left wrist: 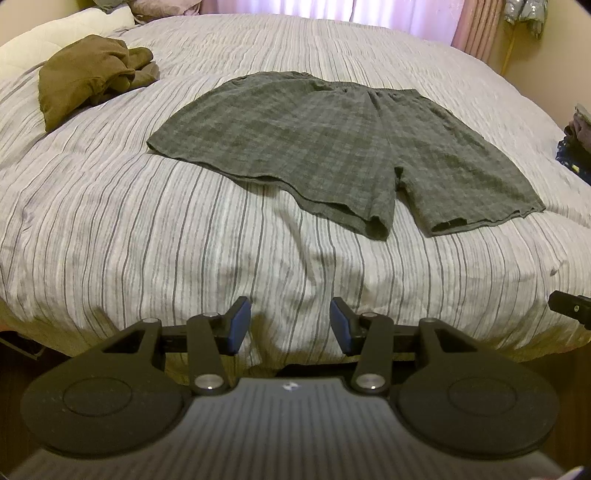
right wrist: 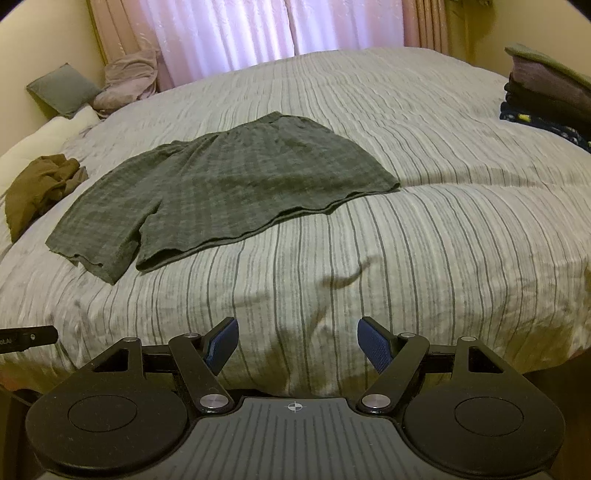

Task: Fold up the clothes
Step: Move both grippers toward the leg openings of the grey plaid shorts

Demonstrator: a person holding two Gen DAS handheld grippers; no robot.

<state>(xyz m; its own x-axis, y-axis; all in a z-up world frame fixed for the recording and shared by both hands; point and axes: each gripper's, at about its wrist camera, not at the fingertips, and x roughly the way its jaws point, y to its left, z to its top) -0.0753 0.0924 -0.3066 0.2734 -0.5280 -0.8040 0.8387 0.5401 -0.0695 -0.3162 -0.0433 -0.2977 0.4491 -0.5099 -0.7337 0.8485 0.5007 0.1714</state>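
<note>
A pair of dark grey checked shorts (left wrist: 317,147) (right wrist: 229,184) lies spread flat on the striped bed cover (left wrist: 147,229), waistband toward the window, leg openings toward me. My left gripper (left wrist: 290,323) hangs open over the bed's near edge, short of the shorts, with nothing between its blue pads. My right gripper (right wrist: 297,343) is open too, over the near edge and to the right of the shorts' legs, empty. A black tip of the other gripper shows at each view's side edge.
A crumpled olive-brown garment (left wrist: 88,77) (right wrist: 37,188) lies at the bed's left side. A stack of folded clothes (right wrist: 546,96) sits at the right edge. Pillows (right wrist: 62,88) and curtains (right wrist: 229,33) stand at the far end.
</note>
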